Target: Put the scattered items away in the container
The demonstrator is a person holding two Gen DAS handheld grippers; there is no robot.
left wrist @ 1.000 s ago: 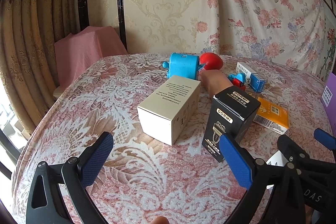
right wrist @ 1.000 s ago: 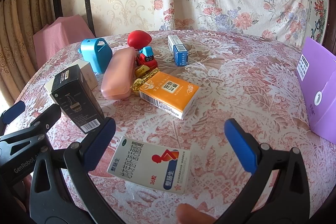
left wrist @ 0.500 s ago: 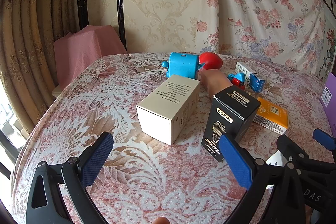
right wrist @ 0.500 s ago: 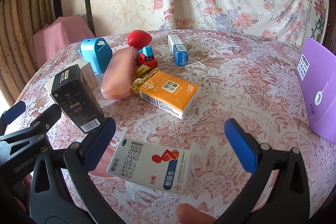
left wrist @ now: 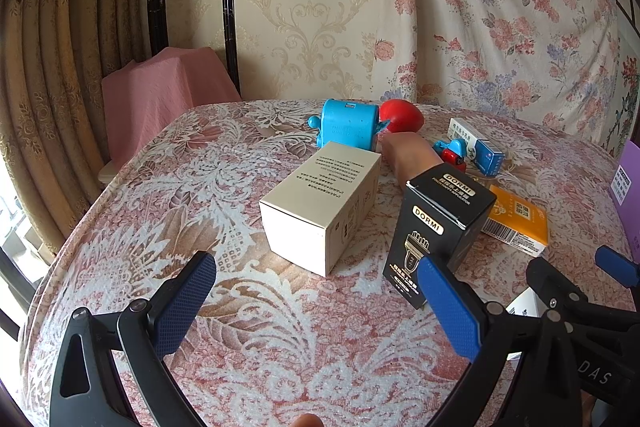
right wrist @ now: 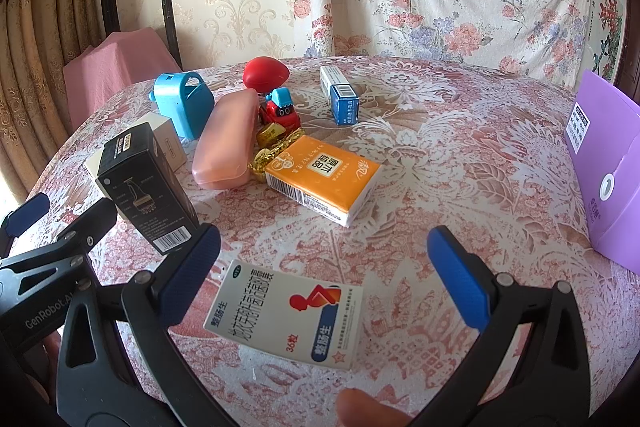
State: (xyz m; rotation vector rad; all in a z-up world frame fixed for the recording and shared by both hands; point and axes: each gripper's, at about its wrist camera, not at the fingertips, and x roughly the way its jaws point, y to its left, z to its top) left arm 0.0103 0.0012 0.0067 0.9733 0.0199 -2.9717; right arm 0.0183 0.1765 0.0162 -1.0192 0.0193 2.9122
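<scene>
hovering over the worktop (right wrist: 460, 147), the right tool (right wrist: 324, 275) gapes wide above a white medicine box (right wrist: 288, 315). the left tool (left wrist: 316, 299) gapes too, its right finger before a black box (left wrist: 436, 227).

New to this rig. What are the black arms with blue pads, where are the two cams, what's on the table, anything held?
No robot: a person holds a two-finger tool in each hand, with a fisheye camera on each looking along its fingers. The left view shows the left tool, the right view the right tool. Both are open and hold nothing. On the table lie a white box, a black box, an orange box, a pill box, a pink case, a toy car and a purple container.
</scene>
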